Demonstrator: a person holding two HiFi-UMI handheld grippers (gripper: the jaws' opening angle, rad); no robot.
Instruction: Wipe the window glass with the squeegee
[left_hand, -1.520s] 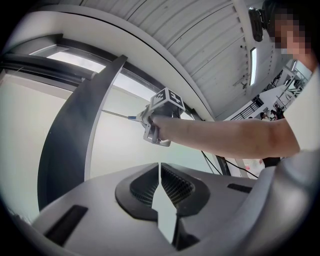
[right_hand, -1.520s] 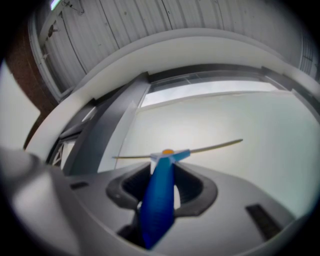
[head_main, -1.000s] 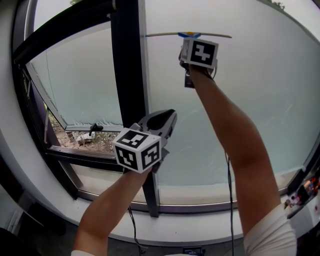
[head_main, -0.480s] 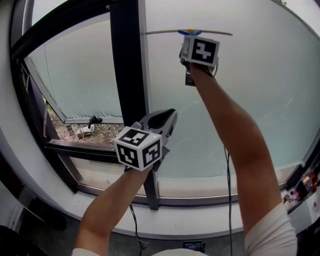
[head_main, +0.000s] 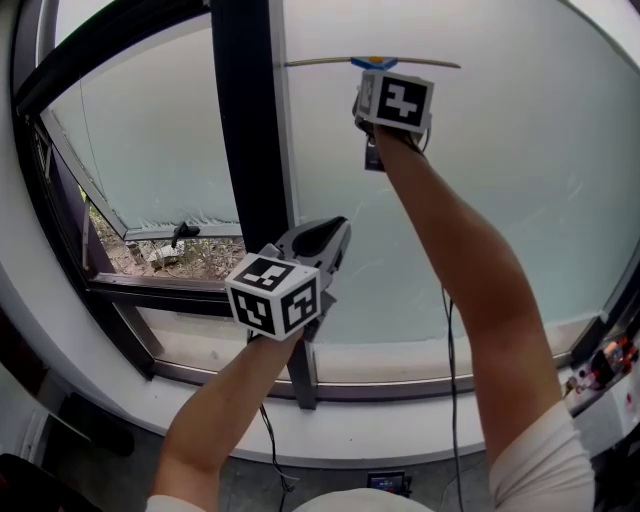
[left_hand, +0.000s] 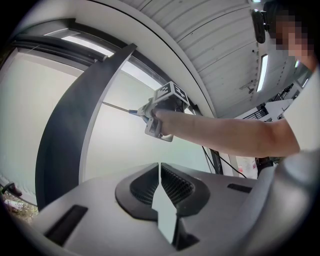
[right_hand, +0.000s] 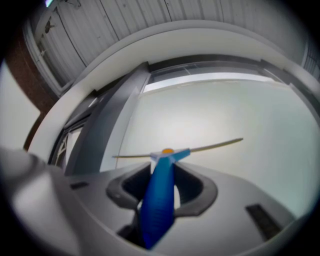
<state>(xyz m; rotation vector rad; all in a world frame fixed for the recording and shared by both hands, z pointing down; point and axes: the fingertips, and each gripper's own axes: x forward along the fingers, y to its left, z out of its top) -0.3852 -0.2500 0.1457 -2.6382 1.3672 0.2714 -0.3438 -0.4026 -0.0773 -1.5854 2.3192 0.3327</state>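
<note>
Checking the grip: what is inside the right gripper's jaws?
The squeegee, clamped by its blue handle in the right gripper. The handle's lower end is covered by the gripper body.

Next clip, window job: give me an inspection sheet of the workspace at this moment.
Surface: window glass, pale and cloudy.
Job's things: squeegee, blue handle, blade level, high on the pane.
Clutter: small colourful items at the right edge, too small to tell.
Grippers: right gripper shut on the squeegee handle; left gripper shut, empty, in front of the frame post.
Cables: cable hangs beneath the right arm; second cable beneath the left.
Surroundings: dark frame post; open side window, ground outside; white sill.
</note>
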